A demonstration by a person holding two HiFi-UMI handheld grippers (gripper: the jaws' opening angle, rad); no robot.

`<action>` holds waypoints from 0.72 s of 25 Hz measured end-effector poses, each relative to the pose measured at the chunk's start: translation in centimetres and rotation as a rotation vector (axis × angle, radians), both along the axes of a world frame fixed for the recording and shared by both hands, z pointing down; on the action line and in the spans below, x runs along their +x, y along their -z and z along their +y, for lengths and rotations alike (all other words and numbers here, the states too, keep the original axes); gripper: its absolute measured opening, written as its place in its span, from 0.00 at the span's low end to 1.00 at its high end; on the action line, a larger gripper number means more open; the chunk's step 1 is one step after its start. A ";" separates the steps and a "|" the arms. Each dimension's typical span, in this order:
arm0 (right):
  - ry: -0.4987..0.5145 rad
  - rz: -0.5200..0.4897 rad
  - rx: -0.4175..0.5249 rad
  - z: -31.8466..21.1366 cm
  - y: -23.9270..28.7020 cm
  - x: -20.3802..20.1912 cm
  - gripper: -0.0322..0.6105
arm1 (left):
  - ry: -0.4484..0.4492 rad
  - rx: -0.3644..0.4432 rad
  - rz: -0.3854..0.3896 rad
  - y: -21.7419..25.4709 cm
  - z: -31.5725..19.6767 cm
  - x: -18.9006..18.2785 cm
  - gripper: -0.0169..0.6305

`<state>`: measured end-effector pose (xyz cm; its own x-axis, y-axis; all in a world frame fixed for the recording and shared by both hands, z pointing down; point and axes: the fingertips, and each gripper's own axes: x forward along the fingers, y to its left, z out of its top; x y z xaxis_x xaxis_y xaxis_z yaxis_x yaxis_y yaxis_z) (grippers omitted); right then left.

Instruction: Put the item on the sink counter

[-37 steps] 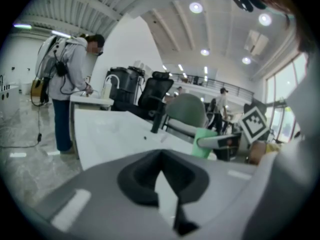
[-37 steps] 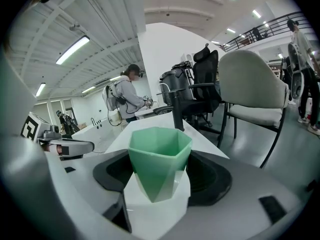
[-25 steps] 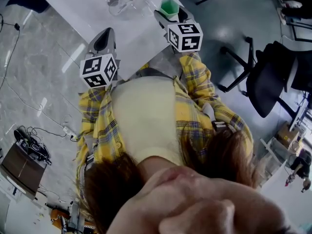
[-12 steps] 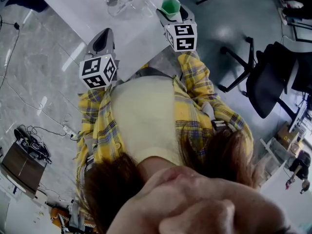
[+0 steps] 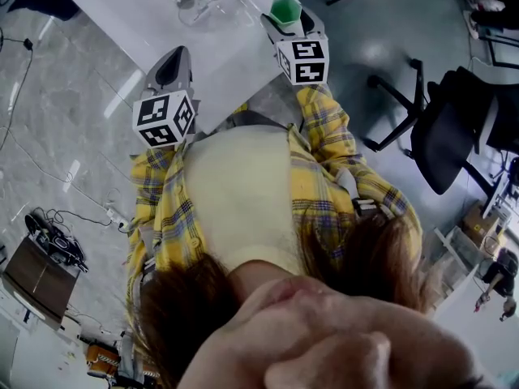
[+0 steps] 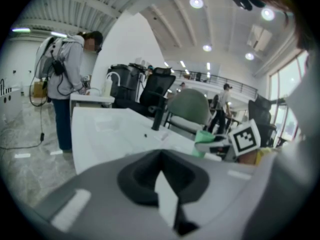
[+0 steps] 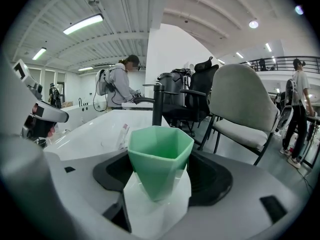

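The cup is in the right gripper. Its white fingers are closed on the lower wall near the base, with the open mouth up and nothing visible inside. In the head view the cup hangs at the near right edge of the white counter, ahead of the right gripper. Whether its base is touching the top I can't tell from here; it looks just clear of it.

The left gripper has its fingers pressed together with nothing between them. It sits off to the left of the cup, over the near edge of the counter, and in the head view the left gripper is well apart from the cup.

I'd judge the cup to be thin, stiff plastic: light, smooth and faceted, tapering toward the foot.
- It shouldn't break, but the slick angled walls could slip or twist in a loose pinch.
- A hard squeeze might flex the wall.
- The present hold, low on two opposite facets, seems right to me, since it keeps the cup upright and leaves the foot free to land flat.

A dark faucet stands farther along the counter.
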<state>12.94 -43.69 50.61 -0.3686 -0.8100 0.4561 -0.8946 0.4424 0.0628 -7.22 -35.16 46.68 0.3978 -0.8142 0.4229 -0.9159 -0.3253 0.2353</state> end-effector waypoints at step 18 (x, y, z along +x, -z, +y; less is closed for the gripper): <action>-0.057 -0.004 0.011 1.5 1.4 0.5 0.56 | -0.024 0.032 0.003 1.0 1.5 -0.2 0.02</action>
<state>13.48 -42.24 49.19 -0.3232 -0.8347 0.4459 -0.9187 0.3898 0.0636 -7.44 -33.62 45.64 0.4182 -0.8178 0.3953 -0.9072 -0.3544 0.2267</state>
